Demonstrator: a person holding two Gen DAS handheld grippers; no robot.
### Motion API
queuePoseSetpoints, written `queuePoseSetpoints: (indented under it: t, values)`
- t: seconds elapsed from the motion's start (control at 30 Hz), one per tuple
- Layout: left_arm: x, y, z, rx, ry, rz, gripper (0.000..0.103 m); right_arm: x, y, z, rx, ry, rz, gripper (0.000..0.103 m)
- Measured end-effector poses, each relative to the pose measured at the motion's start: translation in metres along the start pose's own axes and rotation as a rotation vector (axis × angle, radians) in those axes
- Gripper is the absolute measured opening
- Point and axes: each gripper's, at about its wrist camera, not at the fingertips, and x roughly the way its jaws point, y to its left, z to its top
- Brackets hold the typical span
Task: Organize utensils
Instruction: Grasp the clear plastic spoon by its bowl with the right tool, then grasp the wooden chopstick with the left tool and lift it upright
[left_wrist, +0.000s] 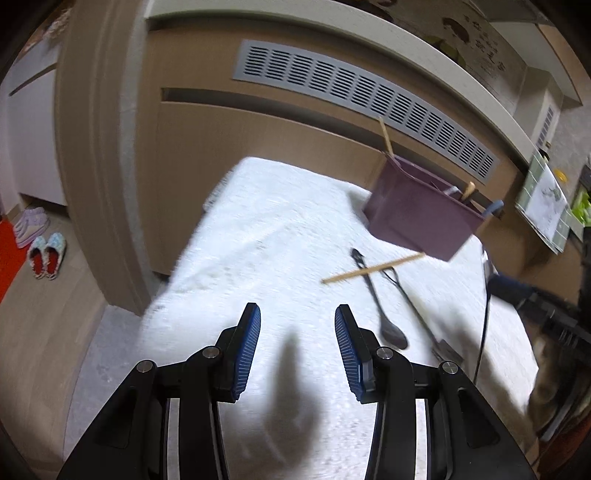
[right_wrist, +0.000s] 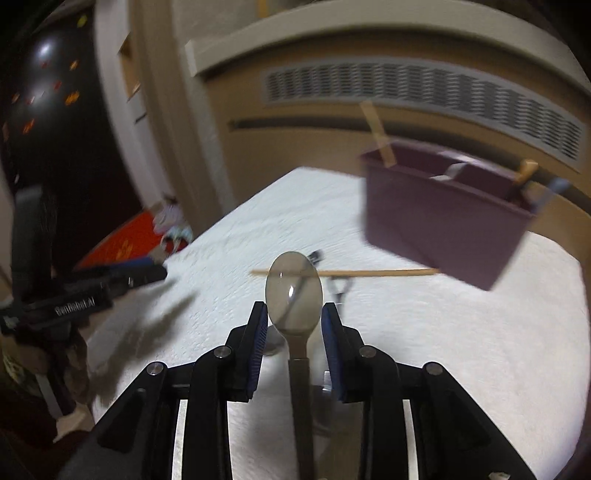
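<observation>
A purple utensil holder (left_wrist: 421, 210) (right_wrist: 443, 218) stands at the far right of the white towel-covered table (left_wrist: 266, 221) and holds a chopstick and several handles. In front of it lie a loose chopstick (left_wrist: 373, 269) (right_wrist: 369, 273), a black spoon (left_wrist: 376, 299) and a second black-handled utensil (left_wrist: 413, 310). My left gripper (left_wrist: 297, 314) hangs open over bare towel with nothing between its fingers. A grey spoon (right_wrist: 293, 284) points forward between the jaws of my right gripper (right_wrist: 293, 306). Gaps show on both sides of its handle, and no pad presses on it.
A brown cabinet front with a grey vent grille (left_wrist: 369, 99) rises just behind the table. The floor at the left holds slippers (left_wrist: 46, 256) and a red mat (left_wrist: 7, 258). The table's left edge (left_wrist: 192, 240) drops off close to the cabinet corner.
</observation>
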Motion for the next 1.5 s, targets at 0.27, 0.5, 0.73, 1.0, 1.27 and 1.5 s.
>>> queuePoseSetpoints:
  t: [0.27,0.5,0.73,1.0,1.27,1.5]
  values:
    - [0.033,-0.033,0.007,0.056,0.098,-0.083,0.043,-0.041,-0.059,-0.015,0.154,-0.076,-0.109,0.003]
    - [0.035,-0.049,0.007,0.096,0.083,-0.053,0.043,-0.002,-0.043,-0.027,0.151,0.072,0.001,0.025]
    - [0.027,-0.025,0.01,0.06,0.05,-0.028,0.043,0.062,-0.003,-0.022,0.056,0.214,0.029,0.025]
    - [0.032,-0.007,0.009,0.033,0.05,-0.019,0.043,0.1,0.018,-0.006,-0.063,0.286,-0.159,0.025]
    - [0.04,-0.019,0.013,0.066,0.063,-0.053,0.043,0.119,0.013,0.01,-0.011,0.277,-0.115,0.026]
    - [0.063,-0.04,0.027,0.131,0.125,-0.103,0.043,0.066,-0.018,0.001,0.048,0.131,-0.11,0.025]
